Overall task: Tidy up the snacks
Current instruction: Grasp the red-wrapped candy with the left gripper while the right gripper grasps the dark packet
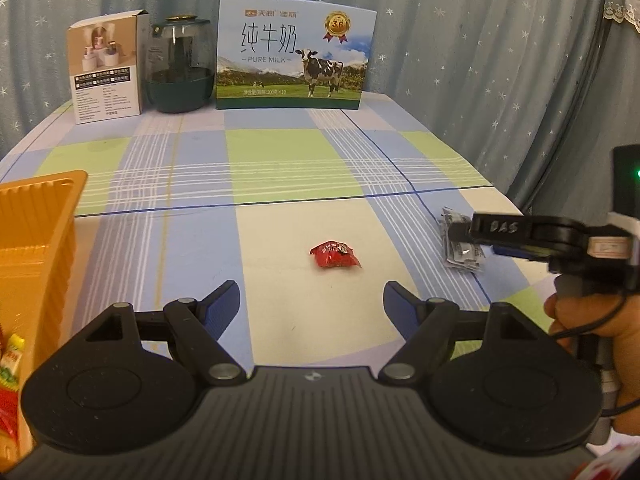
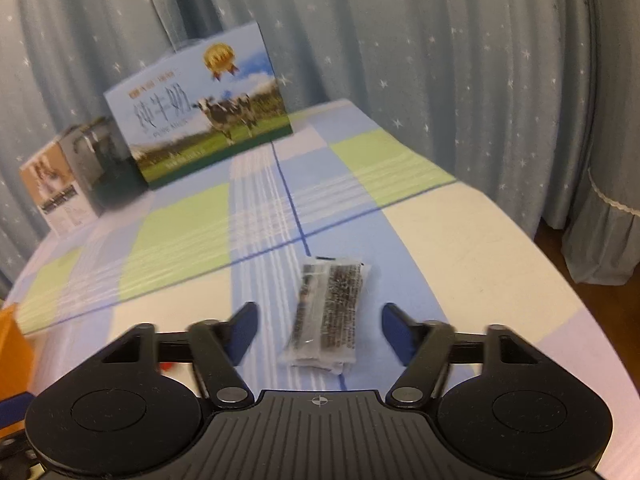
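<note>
Red snack packet (image 1: 335, 255): small, crinkled foil wrapper with printed lettering, sealed, lying flat on a cream square of the checked cloth, well apart from the other loose item.

Clear snack packet (image 2: 327, 316): oblong transparent wrapper with dark contents and a printed label, sealed, lying flat with its long side running away from the right wrist view, resting on a blue-striped band near the right edge of the desk (image 1: 280, 152).

Orange tray (image 1: 36, 232): ridged plastic, at the left edge; colourful wrapped snacks (image 1: 10, 364) show just beside it, partly cut off.
</note>
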`<state>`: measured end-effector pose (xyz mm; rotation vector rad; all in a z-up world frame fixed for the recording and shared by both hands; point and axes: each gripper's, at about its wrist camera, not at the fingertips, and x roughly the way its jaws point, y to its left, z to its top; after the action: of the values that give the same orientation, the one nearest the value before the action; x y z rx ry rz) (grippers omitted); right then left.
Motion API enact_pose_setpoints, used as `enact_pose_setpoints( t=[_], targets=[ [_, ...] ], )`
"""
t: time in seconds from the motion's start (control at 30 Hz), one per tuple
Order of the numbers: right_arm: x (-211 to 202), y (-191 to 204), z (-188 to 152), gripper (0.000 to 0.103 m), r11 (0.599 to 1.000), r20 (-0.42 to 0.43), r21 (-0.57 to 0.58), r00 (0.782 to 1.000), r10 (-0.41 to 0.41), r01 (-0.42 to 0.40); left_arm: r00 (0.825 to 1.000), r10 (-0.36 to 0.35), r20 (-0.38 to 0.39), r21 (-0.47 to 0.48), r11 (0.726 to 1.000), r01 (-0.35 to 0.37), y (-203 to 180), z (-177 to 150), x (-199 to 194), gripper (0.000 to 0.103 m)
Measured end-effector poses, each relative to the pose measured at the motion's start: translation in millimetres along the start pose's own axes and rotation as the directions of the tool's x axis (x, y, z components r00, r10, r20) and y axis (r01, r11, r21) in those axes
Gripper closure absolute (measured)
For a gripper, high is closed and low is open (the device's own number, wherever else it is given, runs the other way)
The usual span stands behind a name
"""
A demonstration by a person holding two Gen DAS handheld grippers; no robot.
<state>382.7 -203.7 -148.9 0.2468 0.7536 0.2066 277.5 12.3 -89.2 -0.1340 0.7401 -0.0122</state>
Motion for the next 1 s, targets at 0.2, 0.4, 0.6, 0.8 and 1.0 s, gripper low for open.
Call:
enact_pose_setpoints(
  t=[0.2, 0.4, 0.6, 0.8, 1.0],
  targets=[
    [16, 5, 1, 0.053, 0.999, 0.009, -0.052, 1.0, -0.005, 0.006, 1.0, 0.002, -0.013, -0.016, 1.0, -0.002, 5, 0, 16, 0.026],
    [21, 19, -1, 0.065, 0.987, -0.021, -0.158, 1.0, 0.023, -0.026, 1.0, -0.024, 0.003, -0.02, 1.0, 0.024, 4, 2, 30, 0.026],
    [16, 17, 0, 0.065, 0.99, -0.021, -0.14, 0.999, 0.032, -0.035, 0.999, -0.047, 0.0, 0.009, 0.999, 0.047, -6, 6, 55, 0.037],
    [14, 12, 2, 0.065, 0.992, -0.024, -0.121, 0.999, 0.029, -0.031, 0.998, -0.054, 0.016, 0.041, 0.998, 0.053, -17, 7, 76, 0.05],
    [12, 10, 3, 0.065, 0.993, -0.02, -0.112, 0.999, 0.036, -0.038, 0.999, -0.038, 0.025, 0.064, 0.997, 0.036, -24, 11, 89, 0.066]
  ],
)
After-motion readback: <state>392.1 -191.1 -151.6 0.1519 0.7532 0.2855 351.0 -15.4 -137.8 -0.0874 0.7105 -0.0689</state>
